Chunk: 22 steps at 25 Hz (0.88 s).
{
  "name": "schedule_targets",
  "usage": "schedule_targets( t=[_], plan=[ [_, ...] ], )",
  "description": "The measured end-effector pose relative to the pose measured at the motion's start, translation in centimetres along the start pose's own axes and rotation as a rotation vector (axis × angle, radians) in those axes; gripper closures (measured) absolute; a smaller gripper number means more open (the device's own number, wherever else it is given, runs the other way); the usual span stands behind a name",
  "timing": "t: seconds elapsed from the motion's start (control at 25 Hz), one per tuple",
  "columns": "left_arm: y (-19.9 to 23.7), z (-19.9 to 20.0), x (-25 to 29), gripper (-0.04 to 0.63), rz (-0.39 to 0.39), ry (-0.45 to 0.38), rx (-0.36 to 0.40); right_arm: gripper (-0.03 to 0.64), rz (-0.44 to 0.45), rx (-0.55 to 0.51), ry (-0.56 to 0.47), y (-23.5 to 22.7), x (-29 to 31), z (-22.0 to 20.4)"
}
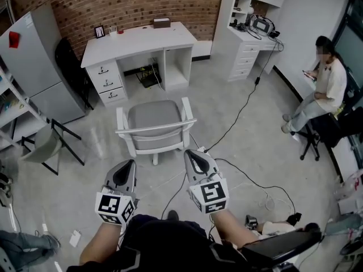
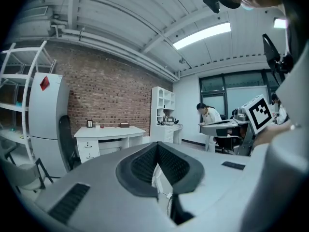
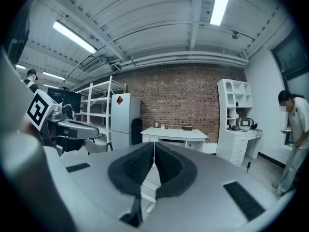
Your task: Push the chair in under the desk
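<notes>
A white chair point(image 1: 155, 123) with a grey seat stands on the floor, pulled out from the white desk point(image 1: 138, 39), its backrest toward me. My left gripper point(image 1: 127, 163) hovers just behind the chair's left rear, jaws shut and empty. My right gripper point(image 1: 191, 153) sits by the chair's right rear corner, close to the backrest, also shut with nothing held. In the left gripper view the desk point(image 2: 108, 132) shows beyond the closed left gripper point(image 2: 157, 151). The right gripper view shows the desk point(image 3: 174, 134) past the closed right gripper point(image 3: 153, 151), with a slice of white chair between.
A grey fridge point(image 1: 37, 61) and a black folding chair point(image 1: 51, 143) stand at left. A dark chair point(image 1: 71, 67) leans beside the desk. Cables point(image 1: 244, 109) trail across the floor at right. A seated person point(image 1: 323, 92) is at far right, near a white shelf unit point(image 1: 249, 24).
</notes>
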State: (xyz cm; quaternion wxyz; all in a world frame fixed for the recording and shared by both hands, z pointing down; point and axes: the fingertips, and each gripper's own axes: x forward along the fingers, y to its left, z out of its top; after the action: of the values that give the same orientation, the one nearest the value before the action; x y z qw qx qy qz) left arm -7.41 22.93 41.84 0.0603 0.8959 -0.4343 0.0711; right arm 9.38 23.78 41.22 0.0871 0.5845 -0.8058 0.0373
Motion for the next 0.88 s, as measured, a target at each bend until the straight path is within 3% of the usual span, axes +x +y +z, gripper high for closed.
schedule_targets(
  t=[0.36, 0.48, 0.88],
  plan=[
    [2.8, -0.6, 2.3, 0.588, 0.046, 0.053, 0.096, 0.604, 0.029, -0.014, 0.063, -2.5, 3.1, -1.8],
    [4.8, -1.5, 3.9, 0.588, 0.060, 0.072, 0.112, 0.536, 0.037, -0.055, 0.097, -3.4, 5.1, -2.6],
    [9.9, -4.3, 10.4, 0.586, 0.005, 0.196, 0.197, 0.457, 0.123, -0.229, 0.240, -5.6, 12.4, -4.9]
  ],
)
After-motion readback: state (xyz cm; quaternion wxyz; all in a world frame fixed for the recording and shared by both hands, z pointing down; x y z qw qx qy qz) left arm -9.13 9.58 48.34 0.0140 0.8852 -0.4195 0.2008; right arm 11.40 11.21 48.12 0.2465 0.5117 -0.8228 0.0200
